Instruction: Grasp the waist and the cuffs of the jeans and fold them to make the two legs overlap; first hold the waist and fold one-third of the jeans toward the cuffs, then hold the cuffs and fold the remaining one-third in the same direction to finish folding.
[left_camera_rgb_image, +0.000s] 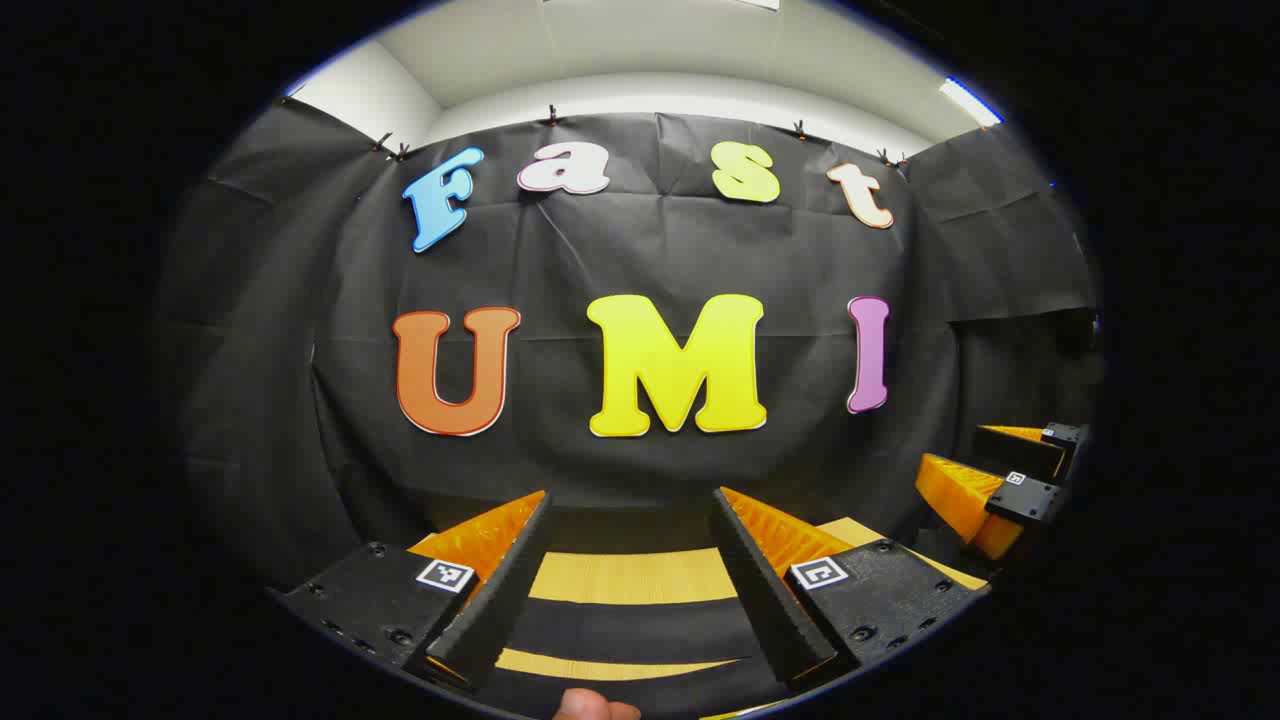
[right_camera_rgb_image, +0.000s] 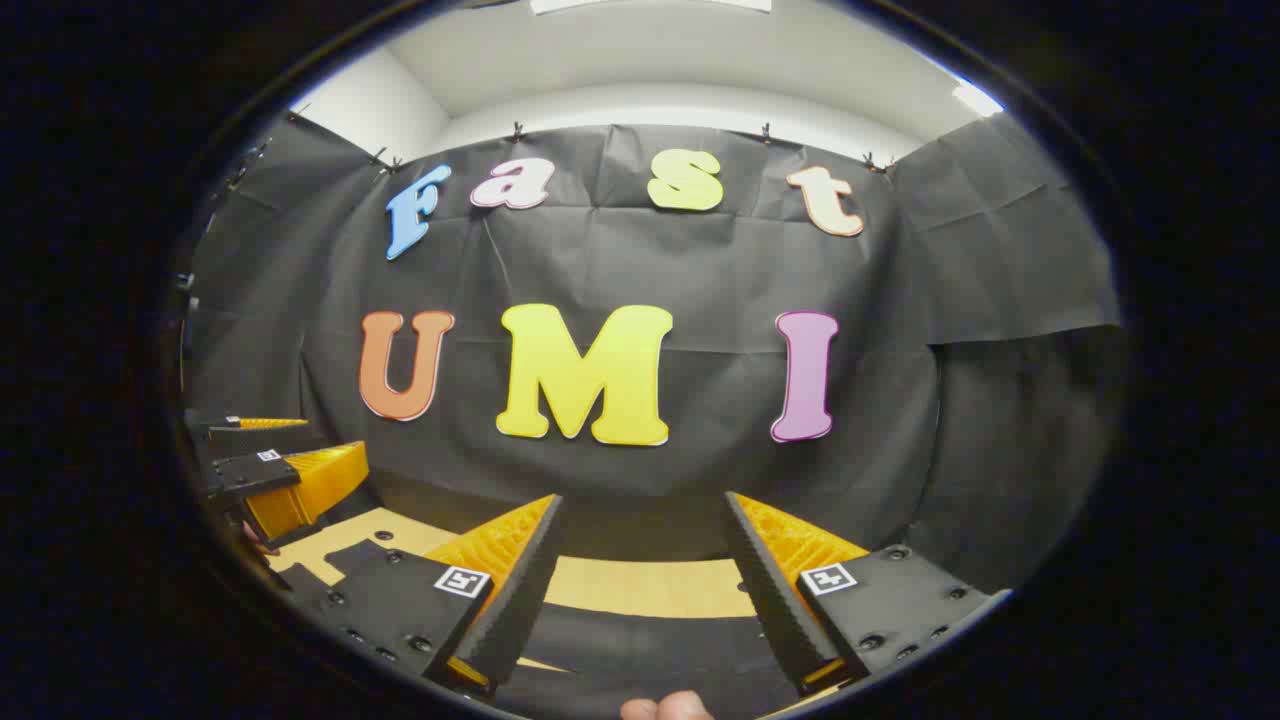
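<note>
While both grippers point level at the booth wall (left_camera_rgb_image: 640, 260), we log the start state. Our left gripper (left_camera_rgb_image: 632, 520) has its fingers spread wide with nothing between them; our right gripper (right_camera_rgb_image: 640, 525) likewise stands wide apart and holds nothing. From the left gripper view, the right gripper sits off to the right of our own fingers, near the wall's foot; from the right gripper view, the left one sits to the left, at about the same height.

We cannot place the jeans: no denim is visible below the wall or between the fingers. A strip of pale tabletop (left_camera_rgb_image: 630, 578) runs beneath the fingers up to the wall's base, crossed by dark bands we cannot identify.

Judgement: folding has not begun. To do the first step well, we should tilt both grippers down until the waist and cuffs come into sight, then approach low with the fingers wide, so each pinches through all the layers.

Materials: the wall is matte, creased cloth clipped along its top. The fingers are wedge-shaped, with ribbed flanks and finely textured inner faces; each carries a small square marker.
</note>
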